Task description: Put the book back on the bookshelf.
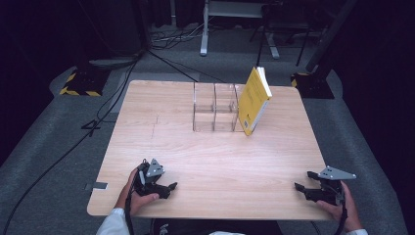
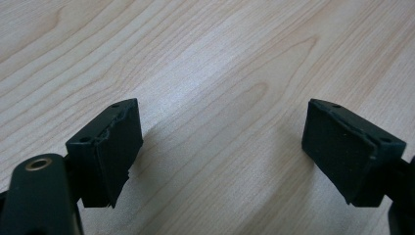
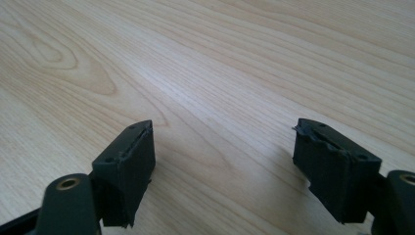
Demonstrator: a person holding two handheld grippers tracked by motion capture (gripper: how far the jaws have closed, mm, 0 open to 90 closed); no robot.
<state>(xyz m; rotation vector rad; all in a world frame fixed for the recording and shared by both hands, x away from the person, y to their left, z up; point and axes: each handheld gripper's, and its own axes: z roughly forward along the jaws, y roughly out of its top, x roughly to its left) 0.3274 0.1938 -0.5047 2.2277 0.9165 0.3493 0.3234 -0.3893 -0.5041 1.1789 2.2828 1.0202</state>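
Note:
A yellow book (image 1: 254, 100) stands tilted at the back of the wooden table (image 1: 220, 156), leaning on the right end of a clear divided holder (image 1: 214, 108). My left gripper (image 1: 172, 187) rests low near the front left edge in a person's hand, far from the book. In the left gripper view the left gripper (image 2: 222, 142) is open, with bare wood between its pads. My right gripper (image 1: 303, 180) sits near the front right corner, also in a hand. In the right gripper view the right gripper (image 3: 222, 156) is open with nothing between its pads.
Around the table lies grey carpet with black cables (image 1: 73, 147) at the left. Stands with yellow-black bases (image 1: 80, 83) and a white frame leg (image 1: 204, 29) are behind the table. A wide stretch of bare wood separates the grippers from the holder.

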